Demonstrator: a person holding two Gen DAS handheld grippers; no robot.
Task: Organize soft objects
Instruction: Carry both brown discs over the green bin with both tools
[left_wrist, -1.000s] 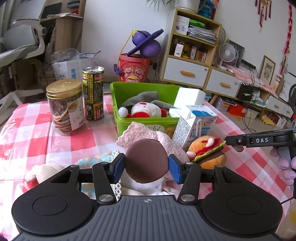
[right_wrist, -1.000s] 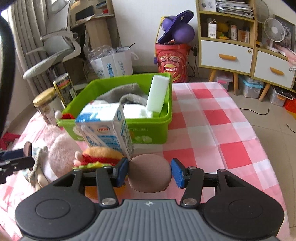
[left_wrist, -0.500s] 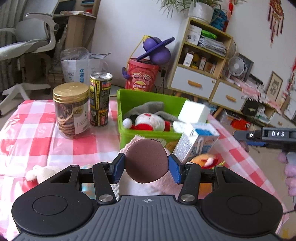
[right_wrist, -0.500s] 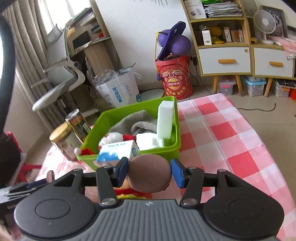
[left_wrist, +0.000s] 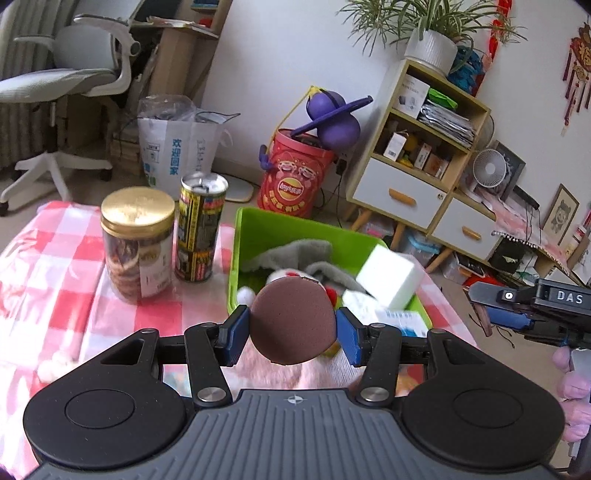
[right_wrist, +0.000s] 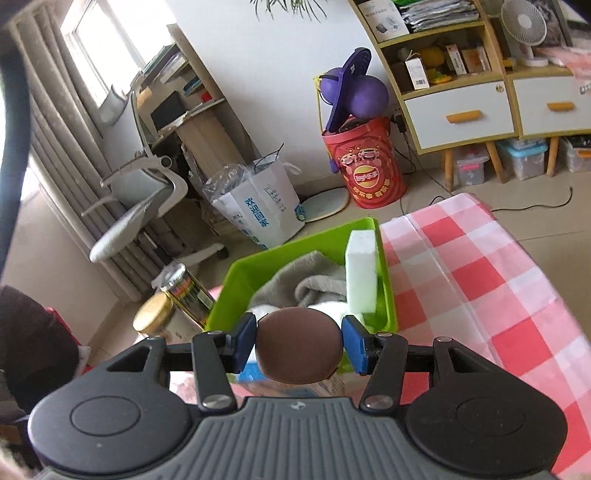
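**Both hand-held grippers up over the green bin**

Left hand-held gripper (left_wrist: 293, 334): blue pads sit either side of a brown disc (left_wrist: 293, 320); can't tell whether they're gripping it or just standing apart around it. Same on the right hand-held gripper (right_wrist: 299, 346), with its own brown disc (right_wrist: 298, 345) between the pads, state unclear there too.

Green bin (left_wrist: 258, 229) sits on the tabletop (left_wrist: 55, 258), which has a red-and-white checked cloth. Inside the bin: grey plush (left_wrist: 295, 254), a red-and-white plush toy (left_wrist: 291, 275) partly hidden behind the disc, and a white foam block (left_wrist: 388, 280) leaning in the right end. From the right wrist view the same block (right_wrist: 362, 273) stands upright against the bin's far right wall.

A pink fuzzy soft item (left_wrist: 295, 373) lies on the tabletop just below the left gripper, outside the bin, blurred. A milk carton (left_wrist: 400, 321) is near the bin's front right corner, mostly hidden.

Left of the bin: a gold-lidded jar (left_wrist: 138, 243) and a tall can (left_wrist: 199, 229), side by side, upright.

The right gripper shows at the edge of the left view, off the tabletop's right side.
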